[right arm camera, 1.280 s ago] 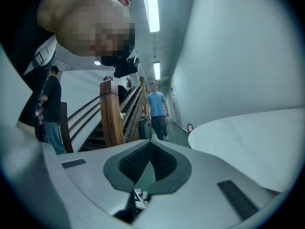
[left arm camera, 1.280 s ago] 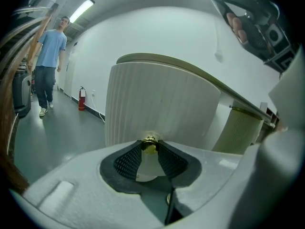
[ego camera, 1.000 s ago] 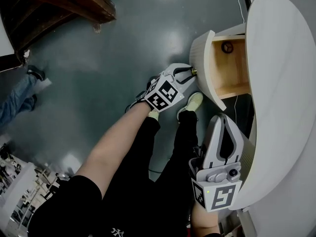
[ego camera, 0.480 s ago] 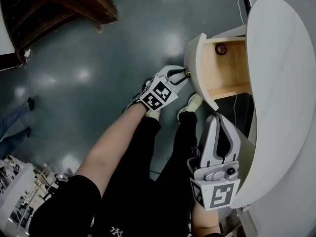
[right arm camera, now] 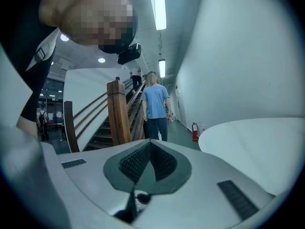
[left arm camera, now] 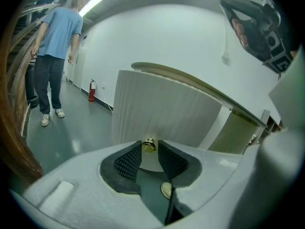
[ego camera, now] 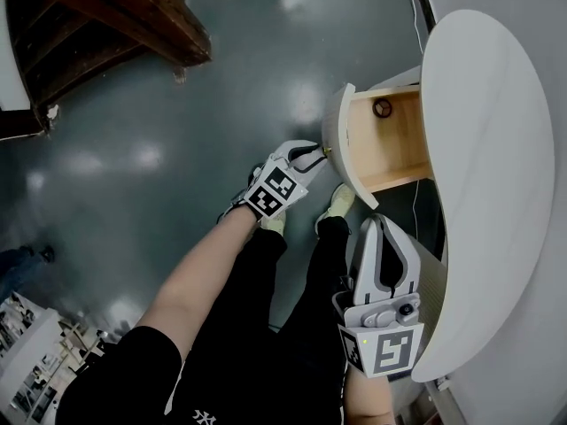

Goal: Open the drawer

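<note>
Head view, checked against a second ago: finds the drawer point(ego camera: 394, 144) drawn further out of the white cabinet point(ego camera: 487, 175), with more of its wooden floor bared and a small dark ring point(ego camera: 382, 107) lying at the back. Has come out with the left gripper point(ego camera: 314, 155), clamped by its tips on the little brass knob point(ego camera: 327, 151) of the curved drawer front point(ego camera: 336, 131). Counts as most of the job done, on this reading; leaves perhaps a last stretch of pull, or only the letting go. Places the right gripper point(ego camera: 383, 227) low beside the cabinet's flank, under the overhang of its top, touching nothing that can be made out. Left gripper view settles what the head view cannot: shows both ribbed pads point(left arm camera: 128, 161) pressing the knob from either side, held narrowly apart by it, against the fluted drawer front; also takes in a bystander in a blue shirt point(left arm camera: 57, 37) and a red fire extinguisher point(left arm camera: 91, 90) down the corridor. Right gripper view confirms jaws brought together at the tips with nothing between, and offers only a wooden staircase point(right arm camera: 116, 118) and the cabinet's pale top, no drawer at all.
</note>
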The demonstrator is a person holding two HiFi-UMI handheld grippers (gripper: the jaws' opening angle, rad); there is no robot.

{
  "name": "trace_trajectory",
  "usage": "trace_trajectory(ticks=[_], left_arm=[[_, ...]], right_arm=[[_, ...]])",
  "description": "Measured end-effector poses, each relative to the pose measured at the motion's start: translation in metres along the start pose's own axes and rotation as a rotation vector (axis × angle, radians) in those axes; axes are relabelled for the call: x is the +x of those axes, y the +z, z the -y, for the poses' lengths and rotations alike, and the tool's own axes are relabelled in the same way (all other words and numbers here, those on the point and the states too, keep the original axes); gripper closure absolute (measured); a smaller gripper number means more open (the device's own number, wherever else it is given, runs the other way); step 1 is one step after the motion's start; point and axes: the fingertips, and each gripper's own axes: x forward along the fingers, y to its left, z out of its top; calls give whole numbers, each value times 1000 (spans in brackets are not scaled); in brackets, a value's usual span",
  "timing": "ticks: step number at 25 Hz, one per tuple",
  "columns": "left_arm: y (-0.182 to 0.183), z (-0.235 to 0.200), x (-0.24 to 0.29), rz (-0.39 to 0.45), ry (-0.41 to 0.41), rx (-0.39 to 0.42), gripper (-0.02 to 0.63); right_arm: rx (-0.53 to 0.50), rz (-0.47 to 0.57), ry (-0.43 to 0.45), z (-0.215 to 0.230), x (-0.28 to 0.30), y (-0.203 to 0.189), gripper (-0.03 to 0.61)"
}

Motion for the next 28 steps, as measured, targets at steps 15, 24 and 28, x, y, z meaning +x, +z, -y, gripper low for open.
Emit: trace_trajectory(ticks=[15, 24, 28], left_arm=[[169, 88, -123, 163, 23, -4, 559], [289, 142, -189, 288, 49, -7, 603], [340, 166, -211, 335, 52, -12, 604]], right_arm=[[3, 65, 24, 5, -36, 94, 563], [-23, 96, 57, 5, -57, 163, 563], [-35, 125, 62, 10, -65, 199, 563]])
